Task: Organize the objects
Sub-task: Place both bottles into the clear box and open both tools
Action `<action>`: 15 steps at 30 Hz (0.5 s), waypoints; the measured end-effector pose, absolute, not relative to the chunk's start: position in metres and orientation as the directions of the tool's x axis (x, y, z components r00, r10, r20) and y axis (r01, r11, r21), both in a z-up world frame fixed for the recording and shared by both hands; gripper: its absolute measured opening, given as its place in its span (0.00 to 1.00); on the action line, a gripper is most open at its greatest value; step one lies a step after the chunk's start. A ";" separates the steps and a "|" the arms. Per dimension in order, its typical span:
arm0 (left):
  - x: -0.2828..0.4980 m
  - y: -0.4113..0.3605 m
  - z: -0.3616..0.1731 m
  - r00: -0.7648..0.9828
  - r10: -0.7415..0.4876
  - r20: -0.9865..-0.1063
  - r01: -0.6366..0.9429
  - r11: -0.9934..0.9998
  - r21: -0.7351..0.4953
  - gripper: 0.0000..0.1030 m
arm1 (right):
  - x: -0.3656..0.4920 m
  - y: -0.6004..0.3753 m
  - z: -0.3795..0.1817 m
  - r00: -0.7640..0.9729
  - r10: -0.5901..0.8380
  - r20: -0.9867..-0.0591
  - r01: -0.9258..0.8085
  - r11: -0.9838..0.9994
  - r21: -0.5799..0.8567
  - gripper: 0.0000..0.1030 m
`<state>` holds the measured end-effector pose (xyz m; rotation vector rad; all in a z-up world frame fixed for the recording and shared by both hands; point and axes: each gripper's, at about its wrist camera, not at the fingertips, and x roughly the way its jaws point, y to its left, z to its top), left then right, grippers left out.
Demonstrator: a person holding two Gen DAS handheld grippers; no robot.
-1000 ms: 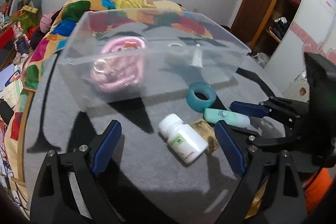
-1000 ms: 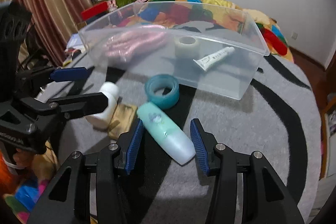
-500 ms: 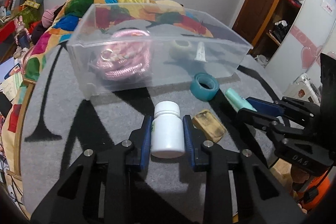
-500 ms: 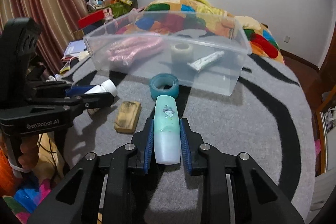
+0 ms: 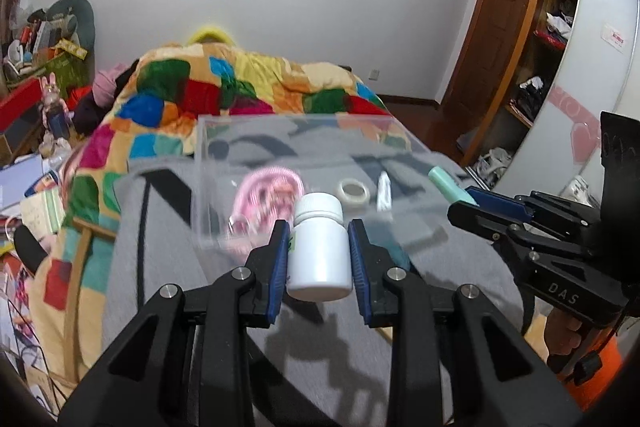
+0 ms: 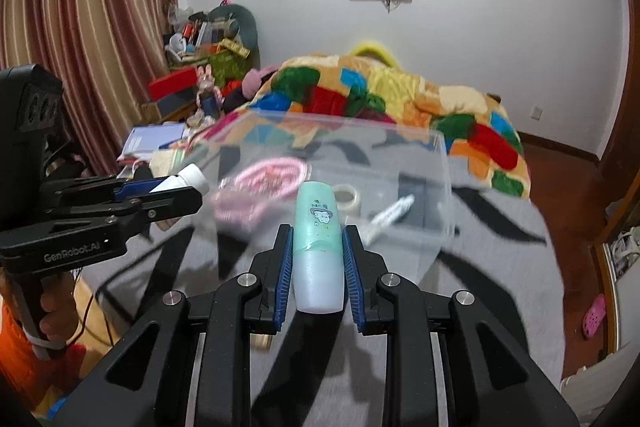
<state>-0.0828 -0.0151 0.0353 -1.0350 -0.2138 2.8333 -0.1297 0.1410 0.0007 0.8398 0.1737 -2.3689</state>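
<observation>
White plastic is now off the grey mat: the pill bottle (image 5: 319,243) has been lifted, clamped in the left gripper (image 5: 319,257), and the mint tube (image 6: 318,247) likewise in the right gripper (image 6: 316,267). Both are carried level toward the clear bin (image 6: 436,187) at twelve o'clock, where pink cord (image 6: 268,183), tape roll (image 6: 347,195) and small tube (image 6: 390,214) already lie. Drop-off is judged next.
</observation>
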 end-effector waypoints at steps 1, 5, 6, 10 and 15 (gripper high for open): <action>-0.088 -0.016 0.037 -0.762 0.152 -0.629 -0.060 -0.984 -0.165 0.28 | -0.135 0.140 0.004 -0.619 -0.505 -0.602 0.584 -0.808 0.077 0.22; -0.111 -0.024 0.038 -0.756 0.143 -0.639 -0.046 -0.985 -0.166 0.28 | -0.157 0.132 0.012 -0.637 -0.495 -0.592 0.561 -0.823 0.084 0.22; -0.116 -0.026 0.036 -0.752 0.145 -0.643 -0.045 -0.984 -0.170 0.28 | -0.165 0.128 0.012 -0.637 -0.491 -0.594 0.556 -0.827 0.087 0.22; -0.134 -0.032 0.027 -0.736 0.133 -0.664 -0.023 -0.985 -0.172 0.28 | -0.189 0.116 0.006 -0.628 -0.471 -0.620 0.539 -0.838 0.091 0.22; -0.152 -0.032 0.015 -0.716 0.116 -0.689 -0.006 -0.987 -0.159 0.28 | -0.215 0.109 -0.012 -0.607 -0.427 -0.670 0.510 -0.856 0.084 0.22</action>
